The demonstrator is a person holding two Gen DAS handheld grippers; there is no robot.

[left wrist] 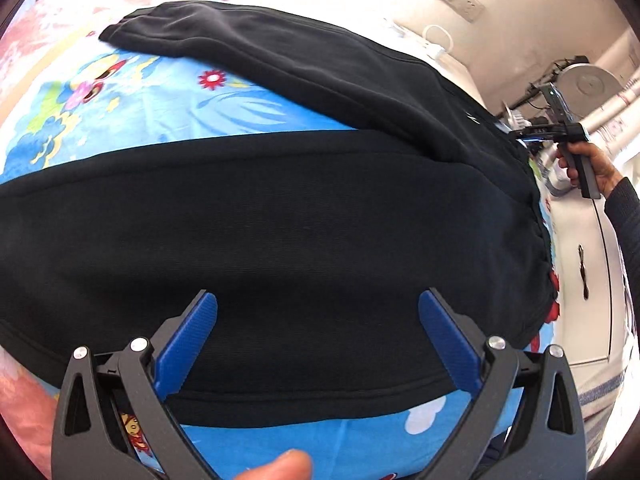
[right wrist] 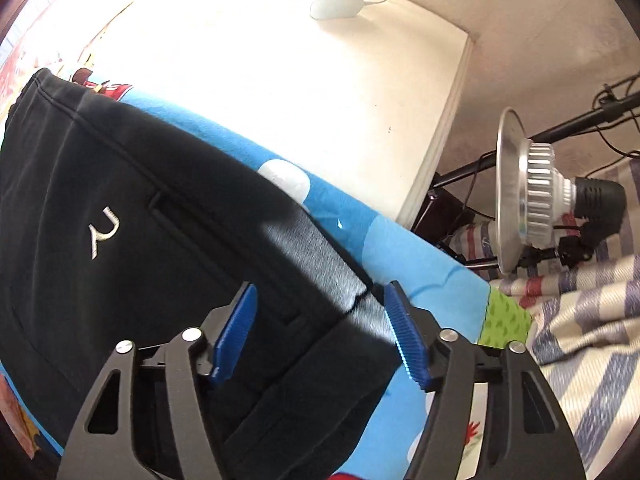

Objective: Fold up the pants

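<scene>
Left wrist cam, near edge: a thumb tip [left wrist: 286, 465] at 6 o'clock, then my left gripper [left wrist: 318, 312] w/ blue pads [left wrist: 188, 346] spread wide, nothing between them but air over the pants [left wrist: 280, 216]. Pads hover above the near trouser leg, close to its lower hem seam; can't tell if they touch the cloth. The black pants lie flat on a blue cartoon-print bedsheet [left wrist: 160, 100], one leg running across the middle, the other angling toward 11 o'clock. Waistband end sits at 3 o'clock. Farther out at 3 o'clock, a hand [left wrist: 588, 164] in a dark sleeve grips the handle of the other tool.

Right wrist cam: my right gripper [right wrist: 320, 332] pointing down, jaws partly apart, straddling the waistband edge of the pants [right wrist: 140, 200]; pads not pressing on it. White logo [right wrist: 105, 232] at 9 o'clock. Beyond, sheet [right wrist: 400, 248], white panel toward 12, silver lamp [right wrist: 528, 188] on a stand at 3 o'clock, striped cloth [right wrist: 580, 340] at 4.
</scene>
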